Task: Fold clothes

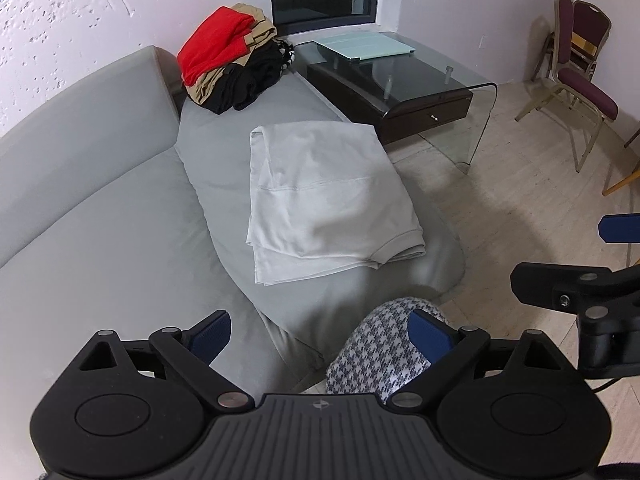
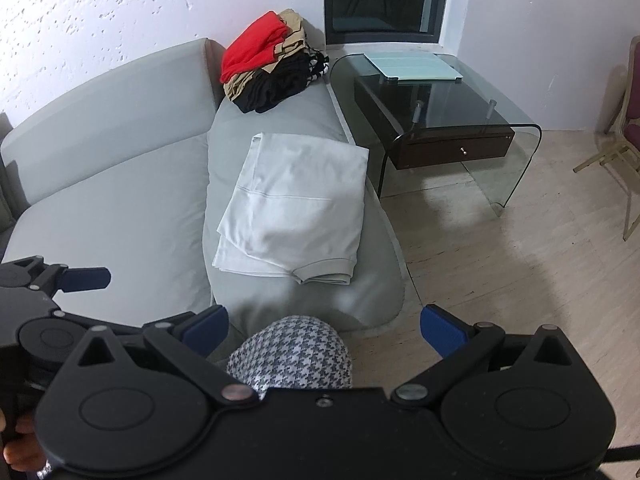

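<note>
Basically no readable brand, label or text anywhere in either view; only a small cross mark embossed on the left gripper's body.

Counts: one folded off-white garment, one pile of folded clothes with a red piece on top, tan in the middle and black underneath, one glass coffee table, one pale green tablet cover on it, two stacked maroon chairs.

The off-white garment lies flat on the grey sofa seat cushion at 12 o'clock from both grippers, well apart from them. The pile sits at the sofa's far end, at 11 o'clock in the left wrist view, next to the table.

Left gripper: released, blue pads spread wide, nothing between them. Right gripper: also released, pads wide apart, empty. The right gripper shows at 3 o'clock in the left view; the left one shows at 9 o'clock in the right view.

A houndstooth-patterned knee sits just under both grippers at 6 o'clock.
</note>
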Motion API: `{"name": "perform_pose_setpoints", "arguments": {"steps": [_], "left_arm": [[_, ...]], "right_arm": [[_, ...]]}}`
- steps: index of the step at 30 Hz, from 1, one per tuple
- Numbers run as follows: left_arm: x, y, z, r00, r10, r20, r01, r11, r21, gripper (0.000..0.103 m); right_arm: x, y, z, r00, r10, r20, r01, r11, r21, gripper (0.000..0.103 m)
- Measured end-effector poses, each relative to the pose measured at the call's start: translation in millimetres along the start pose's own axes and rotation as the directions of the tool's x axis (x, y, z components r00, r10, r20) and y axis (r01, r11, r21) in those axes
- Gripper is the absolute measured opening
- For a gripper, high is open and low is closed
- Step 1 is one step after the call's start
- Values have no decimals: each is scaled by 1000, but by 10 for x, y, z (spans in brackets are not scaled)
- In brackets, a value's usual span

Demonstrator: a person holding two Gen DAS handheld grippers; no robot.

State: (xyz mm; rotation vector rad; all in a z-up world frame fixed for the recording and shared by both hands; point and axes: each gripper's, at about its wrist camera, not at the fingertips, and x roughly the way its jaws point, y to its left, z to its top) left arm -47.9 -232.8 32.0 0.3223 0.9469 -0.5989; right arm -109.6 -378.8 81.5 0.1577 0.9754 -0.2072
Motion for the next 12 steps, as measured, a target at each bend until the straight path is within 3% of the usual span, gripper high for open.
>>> {"name": "perform_pose_setpoints", "arguments": {"steps": [12], "left_arm": [[31,-15,15,1000,-1,16,1,1000,10,95]], "right_arm": [[20,-35,6,1000,5,-2,-5,1000,10,103]]}}
